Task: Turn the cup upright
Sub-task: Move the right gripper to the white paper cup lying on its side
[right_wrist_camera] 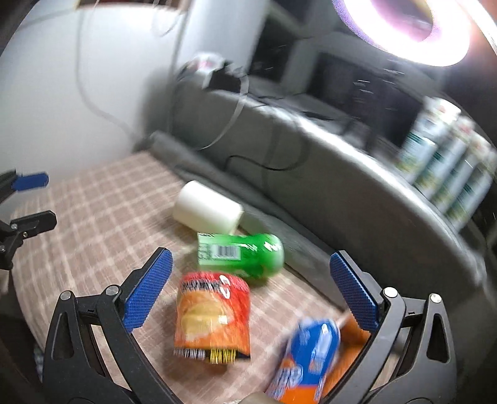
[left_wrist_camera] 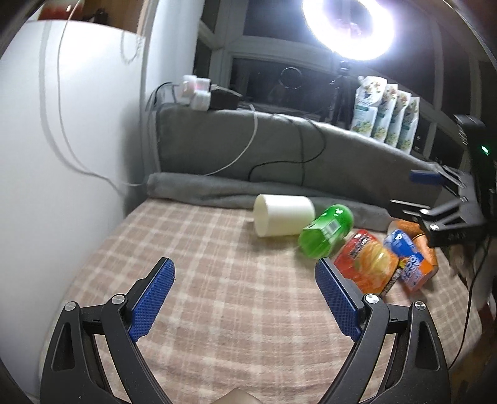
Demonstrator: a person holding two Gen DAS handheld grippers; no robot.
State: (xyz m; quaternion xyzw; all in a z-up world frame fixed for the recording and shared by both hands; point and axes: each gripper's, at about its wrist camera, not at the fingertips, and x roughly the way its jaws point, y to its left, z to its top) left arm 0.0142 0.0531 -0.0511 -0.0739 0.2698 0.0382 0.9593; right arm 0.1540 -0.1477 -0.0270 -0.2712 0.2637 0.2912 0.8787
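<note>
Several cups lie on their sides on the checked cloth (left_wrist_camera: pixel 202 279): a white cup (left_wrist_camera: pixel 284 215), a green cup (left_wrist_camera: pixel 326 231), a red-orange snack cup (left_wrist_camera: pixel 366 262) and a blue-orange cup (left_wrist_camera: pixel 410 258). My left gripper (left_wrist_camera: pixel 245 273) is open and empty, short of the white and green cups. My right gripper (right_wrist_camera: pixel 251 267) is open and empty, over the red-orange cup (right_wrist_camera: pixel 212 314), with the green cup (right_wrist_camera: pixel 242 253) and white cup (right_wrist_camera: pixel 208 208) beyond and the blue-orange cup (right_wrist_camera: pixel 307 357) at lower right. The right gripper also shows at the right edge of the left wrist view (left_wrist_camera: pixel 413 192).
A grey cushion (left_wrist_camera: pixel 279 146) and rolled grey blanket (left_wrist_camera: pixel 202 186) run along the back, with cables over them. A white wall (left_wrist_camera: pixel 62 140) is at the left. Several pouches (left_wrist_camera: pixel 385 118) stand at the back right under a ring light (left_wrist_camera: pixel 348 25).
</note>
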